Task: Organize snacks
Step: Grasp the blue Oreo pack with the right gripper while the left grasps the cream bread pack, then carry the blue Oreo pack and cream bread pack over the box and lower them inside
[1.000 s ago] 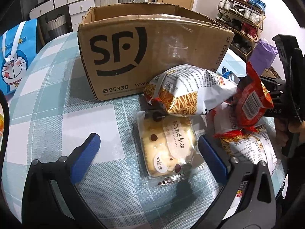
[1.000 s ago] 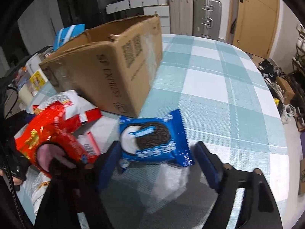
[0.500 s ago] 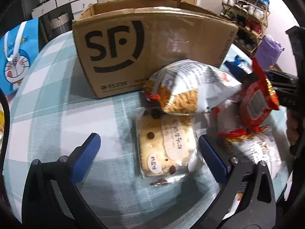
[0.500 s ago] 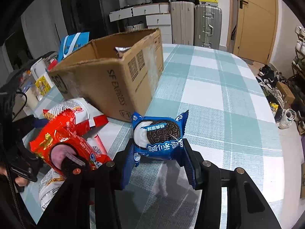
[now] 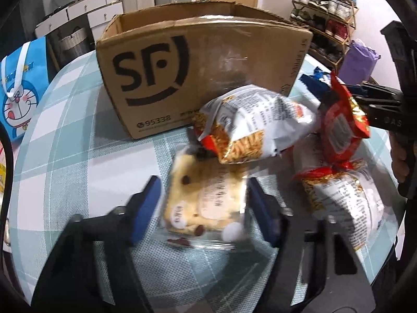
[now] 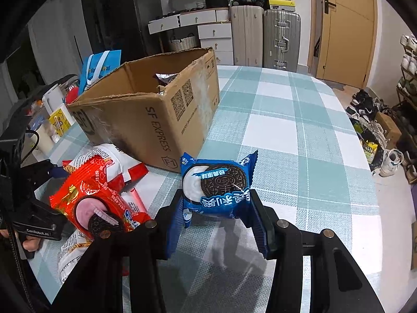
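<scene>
The blue foil Oreo packet (image 6: 217,186) is clamped between the ribbed blue pads of the right gripper (image 6: 217,216), held upright and clear of the checked teal-and-white tablecloth (image 6: 299,135), its shadow lying on the cloth below. It is lifted this way, I judge, so that it can be carried over the rim of the open brown cardboard shipping box (image 6: 159,114), which stands just beyond it and already holds at least one wrapper.

In the left wrist view, the clear-wrapped pale biscuit pack with dark chips (image 5: 206,198) lies flat on the cloth between the blue pads of the left gripper (image 5: 202,203). Its jaws are closing around the pack, and motion blur hides whether the pads press it yet.

The other snacks wait in a loose heap against the box's near wall: a white crinkled noodle-snack bag (image 5: 250,125) leans over the biscuit pack's far end, and a red foil Oreo packet (image 5: 341,127) rests on a second white bag (image 5: 344,200). That overlap may drag as the pack lifts.
</scene>
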`<action>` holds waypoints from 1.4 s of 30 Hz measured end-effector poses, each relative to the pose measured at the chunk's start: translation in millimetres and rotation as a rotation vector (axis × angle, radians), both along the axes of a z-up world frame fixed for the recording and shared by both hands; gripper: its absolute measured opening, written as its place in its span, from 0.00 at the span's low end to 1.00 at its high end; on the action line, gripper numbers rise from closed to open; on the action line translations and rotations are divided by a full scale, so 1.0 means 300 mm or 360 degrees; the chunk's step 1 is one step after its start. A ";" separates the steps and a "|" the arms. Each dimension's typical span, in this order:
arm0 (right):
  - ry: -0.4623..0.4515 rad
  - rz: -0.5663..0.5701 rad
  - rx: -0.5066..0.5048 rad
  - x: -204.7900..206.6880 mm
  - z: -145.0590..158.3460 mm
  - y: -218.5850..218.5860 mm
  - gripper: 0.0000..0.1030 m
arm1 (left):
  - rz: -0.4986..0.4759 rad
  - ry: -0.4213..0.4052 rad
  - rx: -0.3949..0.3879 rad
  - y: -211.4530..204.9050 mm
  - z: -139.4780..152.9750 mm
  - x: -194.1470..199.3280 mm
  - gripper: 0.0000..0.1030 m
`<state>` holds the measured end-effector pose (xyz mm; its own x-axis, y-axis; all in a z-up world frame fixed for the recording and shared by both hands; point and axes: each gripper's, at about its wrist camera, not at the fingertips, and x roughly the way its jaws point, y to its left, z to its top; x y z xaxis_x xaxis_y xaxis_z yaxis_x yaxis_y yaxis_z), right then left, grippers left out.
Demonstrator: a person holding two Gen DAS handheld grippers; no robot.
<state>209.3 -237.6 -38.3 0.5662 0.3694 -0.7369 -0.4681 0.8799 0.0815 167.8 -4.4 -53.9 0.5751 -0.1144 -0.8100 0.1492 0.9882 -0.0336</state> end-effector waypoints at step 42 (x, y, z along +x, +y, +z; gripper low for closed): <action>-0.0149 0.0019 0.0111 -0.053 0.094 -0.016 0.46 | 0.0065 -0.0152 -0.0019 0.101 0.160 -0.103 0.53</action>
<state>193.3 -242.2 -10.1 0.6266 0.4253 -0.6531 -0.4870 0.8679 0.0979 136.8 25.9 -5.7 0.6540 -0.0983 -0.7501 0.1118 0.9932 -0.0327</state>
